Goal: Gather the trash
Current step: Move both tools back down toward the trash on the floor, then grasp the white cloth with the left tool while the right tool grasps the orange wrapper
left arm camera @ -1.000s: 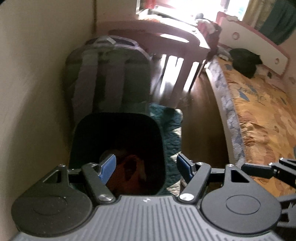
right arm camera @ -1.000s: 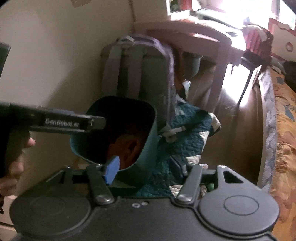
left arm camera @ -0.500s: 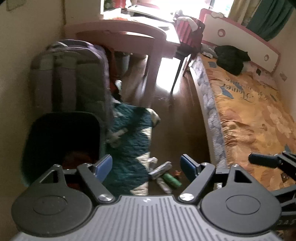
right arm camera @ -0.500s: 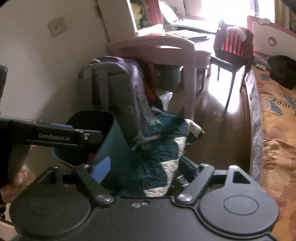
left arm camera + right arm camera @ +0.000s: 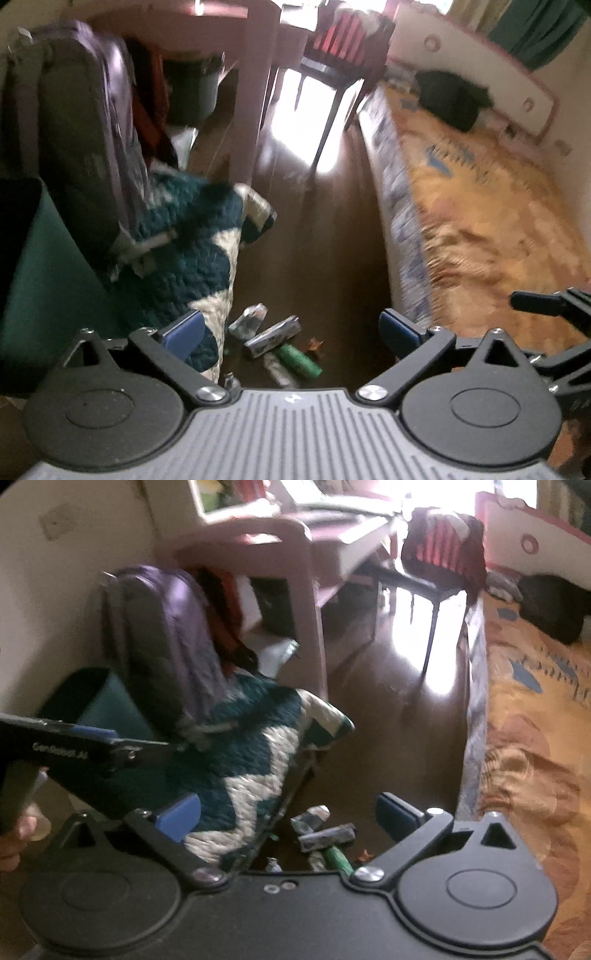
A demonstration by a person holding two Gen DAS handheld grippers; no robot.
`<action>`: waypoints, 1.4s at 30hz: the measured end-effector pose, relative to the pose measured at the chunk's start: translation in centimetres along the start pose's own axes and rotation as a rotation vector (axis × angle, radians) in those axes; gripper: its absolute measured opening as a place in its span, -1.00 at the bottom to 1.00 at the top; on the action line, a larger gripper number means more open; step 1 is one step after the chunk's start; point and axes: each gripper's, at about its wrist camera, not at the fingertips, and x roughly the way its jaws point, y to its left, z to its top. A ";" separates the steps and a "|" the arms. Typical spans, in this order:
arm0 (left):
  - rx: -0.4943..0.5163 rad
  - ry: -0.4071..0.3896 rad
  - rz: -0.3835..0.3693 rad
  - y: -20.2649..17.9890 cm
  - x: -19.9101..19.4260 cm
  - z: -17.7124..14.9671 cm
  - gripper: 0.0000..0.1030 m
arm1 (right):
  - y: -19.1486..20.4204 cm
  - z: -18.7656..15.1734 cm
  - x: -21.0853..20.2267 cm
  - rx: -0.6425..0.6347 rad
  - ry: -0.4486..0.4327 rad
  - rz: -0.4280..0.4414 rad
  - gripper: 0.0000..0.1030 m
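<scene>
Dark wooden bedroom floor (image 5: 325,258) holds a cluster of silvery foil wrappers and a green tube (image 5: 275,343) beside the teal-and-white quilted blanket (image 5: 192,251); left gripper (image 5: 291,328) and right gripper (image 5: 288,818) both hang spread and empty; judged step: reaching for litter; next, lower and pinch one piece for the dark green plastic bin (image 5: 33,280).

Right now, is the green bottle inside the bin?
No, the green bottle lies on the wooden floor beside silvery wrappers, away from the bin.
</scene>
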 end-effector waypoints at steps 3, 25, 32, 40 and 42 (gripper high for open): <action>-0.005 0.037 0.034 -0.1 5.2 -2.1 0.97 | -2.8 -2.2 4.2 0.045 0.025 -0.008 0.99; -0.106 0.268 0.214 1.4 42.9 -19.2 0.97 | -15.1 -18.8 39.2 0.093 0.193 -0.106 0.85; -0.207 0.349 0.247 4.1 52.0 -22.6 0.95 | -18.0 -22.5 48.6 0.070 0.279 -0.094 0.71; -0.181 0.396 0.239 4.3 58.1 -25.1 0.91 | -19.1 -25.0 56.4 0.019 0.347 -0.109 0.59; -0.163 0.408 0.236 4.1 59.1 -25.5 0.80 | -19.0 -25.4 57.7 -0.004 0.363 -0.113 0.53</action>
